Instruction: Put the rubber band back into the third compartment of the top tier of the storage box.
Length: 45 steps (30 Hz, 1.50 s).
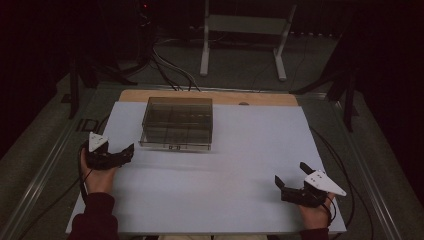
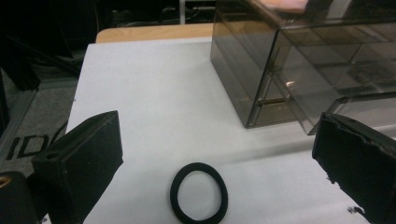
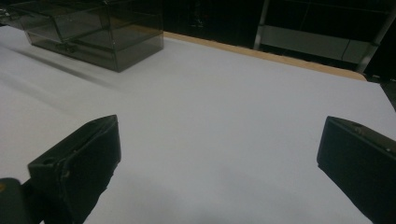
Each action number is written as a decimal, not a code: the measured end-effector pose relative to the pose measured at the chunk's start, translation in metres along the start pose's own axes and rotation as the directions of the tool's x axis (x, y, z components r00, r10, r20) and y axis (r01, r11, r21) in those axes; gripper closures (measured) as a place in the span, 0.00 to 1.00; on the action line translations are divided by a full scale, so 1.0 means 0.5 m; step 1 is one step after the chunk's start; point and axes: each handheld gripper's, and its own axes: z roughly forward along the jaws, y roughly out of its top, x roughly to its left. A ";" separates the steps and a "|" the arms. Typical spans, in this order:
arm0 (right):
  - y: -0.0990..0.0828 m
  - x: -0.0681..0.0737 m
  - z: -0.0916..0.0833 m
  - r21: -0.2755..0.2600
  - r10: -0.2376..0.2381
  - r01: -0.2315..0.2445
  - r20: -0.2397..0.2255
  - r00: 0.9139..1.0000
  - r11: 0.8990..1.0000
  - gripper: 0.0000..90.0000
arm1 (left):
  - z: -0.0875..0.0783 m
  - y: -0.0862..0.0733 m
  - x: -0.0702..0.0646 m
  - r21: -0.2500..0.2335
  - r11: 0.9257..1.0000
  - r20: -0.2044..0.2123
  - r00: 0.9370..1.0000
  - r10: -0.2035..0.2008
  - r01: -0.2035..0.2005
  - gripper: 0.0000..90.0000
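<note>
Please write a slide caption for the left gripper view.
Open hand-held gripper over black elastic ring beside smoky clear plastic drawer box.

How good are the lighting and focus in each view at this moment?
High view: dim, surroundings nearly black, the white table top evenly lit, the smoky clear box casting a faint shadow. Left gripper view: the black hair tie fairly sharp, the box showing pale reflections, the near jaws soft at the edges. Right gripper view: the table plain and glare-free, the jaws dark and slightly blurred.

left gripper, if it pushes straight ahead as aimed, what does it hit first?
Probably the black hair tie, lying flat on the white table between the open jaws of the left gripper. Beyond it stands the smoky clear drawer box; depth is uncertain.
</note>
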 end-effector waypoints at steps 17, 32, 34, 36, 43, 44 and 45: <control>0.000 0.000 0.000 0.000 -0.001 0.001 0.000 1.000 1.000 0.00 | 0.039 -0.024 0.019 0.121 0.991 -0.032 0.998 -0.046 0.050 0.08; 0.000 0.000 0.000 0.001 -0.003 0.003 0.003 1.000 1.000 0.00 | 0.054 -0.047 0.022 0.252 0.967 -0.073 0.997 -0.010 0.028 0.71; 0.000 0.000 0.000 0.002 -0.003 0.003 0.004 1.000 1.000 0.00 | 0.058 -0.049 0.017 0.276 0.961 -0.071 0.997 0.014 0.006 0.77; 0.000 0.000 0.000 0.002 -0.003 0.003 0.004 1.000 1.000 0.00 | 0.058 -0.048 0.015 0.276 0.961 -0.069 0.997 0.018 0.002 0.82; 0.000 0.000 0.001 0.003 -0.006 0.006 0.005 1.000 1.000 0.00 | 0.060 -0.044 0.005 0.291 0.956 -0.051 0.998 0.044 -0.027 0.97; 0.000 0.000 0.001 0.003 -0.006 0.006 0.005 1.000 1.000 0.00 | 0.060 -0.044 0.005 0.291 0.957 -0.048 0.998 0.039 -0.023 0.98; 0.000 0.000 0.001 0.003 -0.004 0.004 0.005 1.000 1.000 0.00 | 0.059 -0.043 0.005 0.289 0.957 -0.045 0.998 0.034 -0.020 0.98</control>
